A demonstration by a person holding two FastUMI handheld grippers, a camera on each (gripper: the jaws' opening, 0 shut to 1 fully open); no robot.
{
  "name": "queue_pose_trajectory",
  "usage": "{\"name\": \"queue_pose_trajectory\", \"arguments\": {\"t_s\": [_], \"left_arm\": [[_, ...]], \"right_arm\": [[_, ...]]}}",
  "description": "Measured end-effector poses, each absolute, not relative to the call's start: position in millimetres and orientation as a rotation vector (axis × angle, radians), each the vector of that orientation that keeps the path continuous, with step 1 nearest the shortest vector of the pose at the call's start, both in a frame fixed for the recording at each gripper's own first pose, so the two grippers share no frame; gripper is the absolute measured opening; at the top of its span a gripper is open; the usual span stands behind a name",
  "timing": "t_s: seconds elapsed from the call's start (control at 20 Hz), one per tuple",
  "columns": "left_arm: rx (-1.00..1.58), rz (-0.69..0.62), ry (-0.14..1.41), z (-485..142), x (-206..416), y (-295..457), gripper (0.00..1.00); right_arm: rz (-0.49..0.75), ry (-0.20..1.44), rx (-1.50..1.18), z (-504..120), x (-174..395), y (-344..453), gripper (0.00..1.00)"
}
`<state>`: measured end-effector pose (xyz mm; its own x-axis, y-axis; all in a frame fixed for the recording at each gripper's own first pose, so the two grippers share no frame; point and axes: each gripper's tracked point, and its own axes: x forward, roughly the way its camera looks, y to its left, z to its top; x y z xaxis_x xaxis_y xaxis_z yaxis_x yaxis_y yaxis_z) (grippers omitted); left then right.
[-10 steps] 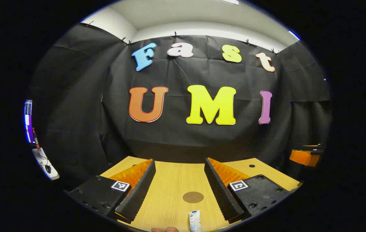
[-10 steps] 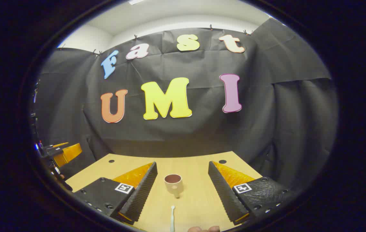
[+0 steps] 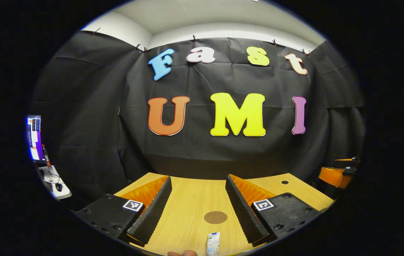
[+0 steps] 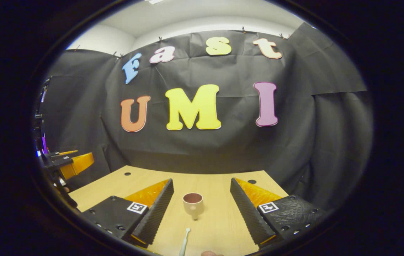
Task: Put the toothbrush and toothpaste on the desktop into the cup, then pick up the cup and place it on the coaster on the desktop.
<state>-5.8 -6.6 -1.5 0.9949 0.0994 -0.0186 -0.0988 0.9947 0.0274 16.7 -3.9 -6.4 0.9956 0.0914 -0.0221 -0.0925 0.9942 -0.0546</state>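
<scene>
Both grippers hovered level over the desk (image 3: 187, 213), fingers spread: left gripper (image 3: 197, 204) facing the coaster (image 3: 215, 217), right gripper (image 4: 200, 206) facing the cup (image 4: 192, 204).

A staged recording booth, of a lab or studio kind, is shown rather than a lived-in home. A pale wooden desktop (image 3: 187, 220) with cable holes is enclosed on all sides by black cloth (image 3: 223, 156) clipped up below a plain white ceiling (image 4: 195, 17). At the far left edge, a lit monitor (image 3: 34, 137) is seen above a white side desk (image 3: 54, 181).
</scene>
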Motion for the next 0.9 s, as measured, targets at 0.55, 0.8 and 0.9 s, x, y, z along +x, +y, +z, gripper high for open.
{"name": "queue_pose_trajectory", "arguments": {"t_s": [0.55,0.8,0.9], "left_arm": [[0.058,0.062,0.008,5,13,5,0.96],[0.069,0.063,0.015,-1,17,21,1.0],[0.067,0.065,0.019,-4,17,26,0.96]], "right_arm": [[0.05,0.029,-0.097,-3,19,8,0.97],[0.059,0.091,-0.131,-22,24,28,0.97],[0.064,0.15,-0.148,-39,28,34,0.96]]}}
